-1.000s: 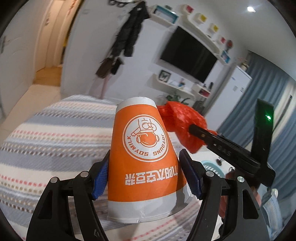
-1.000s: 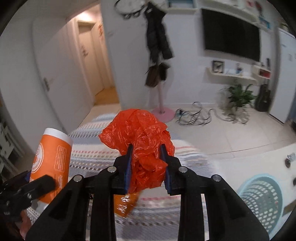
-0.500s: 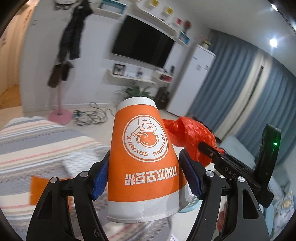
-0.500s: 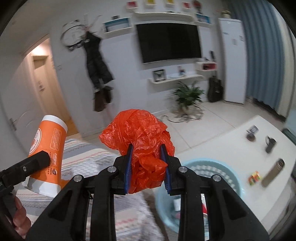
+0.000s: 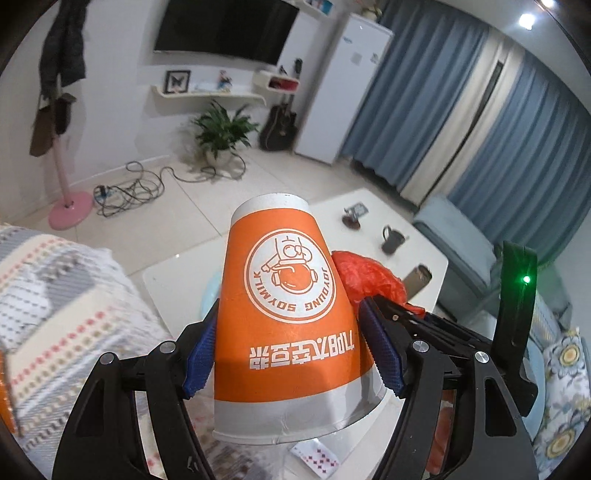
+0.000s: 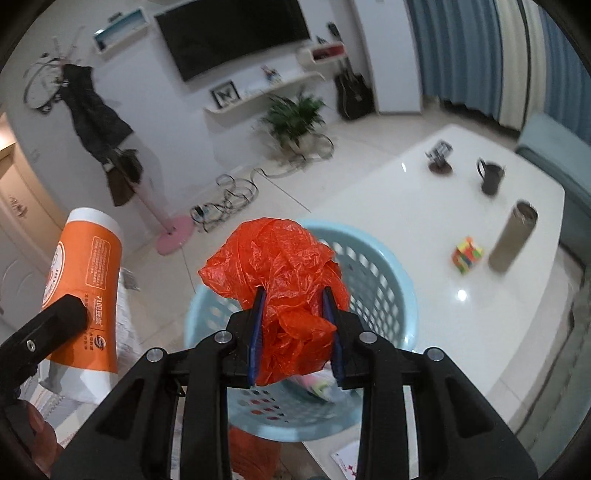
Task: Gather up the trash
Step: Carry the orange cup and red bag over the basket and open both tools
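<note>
Basket (image 6: 384, 266) now lies below: right gripper (image 6: 295, 332) loosening on bag (image 6: 280, 273), left gripper (image 5: 291, 354) seemingly clamping cup (image 5: 288, 317).

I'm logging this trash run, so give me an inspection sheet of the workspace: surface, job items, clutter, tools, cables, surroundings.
Surface: white table, glossy, with a blue basket at its near end.
Job's things: orange cup, held upside down; red bag, crumpled, above the basket; some trash already inside the basket.
Clutter: mug, puzzle cube, metal cylinder and a small stand on the table.
Grippers: left tool shut on the cup; right tool around the bag, jaws opening.
Cables: tangled cords on the floor by the pink coat stand.
Surroundings: TV, plant, guitar, fridge, blue curtains, striped blanket.
</note>
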`<state>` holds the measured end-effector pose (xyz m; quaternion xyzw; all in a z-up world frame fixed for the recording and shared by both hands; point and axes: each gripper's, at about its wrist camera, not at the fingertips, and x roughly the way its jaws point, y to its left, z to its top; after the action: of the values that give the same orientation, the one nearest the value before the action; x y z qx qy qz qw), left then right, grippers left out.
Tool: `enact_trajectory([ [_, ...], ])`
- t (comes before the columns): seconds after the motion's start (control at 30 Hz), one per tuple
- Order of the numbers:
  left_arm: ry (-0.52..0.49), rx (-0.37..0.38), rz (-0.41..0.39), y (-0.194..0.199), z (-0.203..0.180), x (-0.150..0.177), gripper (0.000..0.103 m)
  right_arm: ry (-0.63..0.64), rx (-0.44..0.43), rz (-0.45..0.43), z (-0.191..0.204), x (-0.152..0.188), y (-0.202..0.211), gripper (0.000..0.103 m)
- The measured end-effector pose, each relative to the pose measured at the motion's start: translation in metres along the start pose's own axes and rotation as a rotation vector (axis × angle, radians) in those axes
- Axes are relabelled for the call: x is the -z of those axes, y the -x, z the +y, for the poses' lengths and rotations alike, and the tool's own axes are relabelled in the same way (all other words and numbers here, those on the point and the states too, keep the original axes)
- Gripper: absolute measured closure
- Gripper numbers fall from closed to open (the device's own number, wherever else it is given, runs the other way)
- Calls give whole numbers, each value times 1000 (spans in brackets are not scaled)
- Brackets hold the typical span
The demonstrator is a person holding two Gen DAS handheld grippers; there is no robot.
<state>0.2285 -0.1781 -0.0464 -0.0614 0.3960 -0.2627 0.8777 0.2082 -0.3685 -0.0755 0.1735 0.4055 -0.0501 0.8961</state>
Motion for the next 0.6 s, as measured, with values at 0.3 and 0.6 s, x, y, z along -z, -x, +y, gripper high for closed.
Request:
enact_trajectory([
  [0.3, 44, 20, 43, -19, 7, 6, 29, -37, 3, 46, -18, 10, -14, 51],
  [0.6, 70, 20, 29, -4, 17, 17, 28, -22, -6, 48, -8, 13, -7, 51],
])
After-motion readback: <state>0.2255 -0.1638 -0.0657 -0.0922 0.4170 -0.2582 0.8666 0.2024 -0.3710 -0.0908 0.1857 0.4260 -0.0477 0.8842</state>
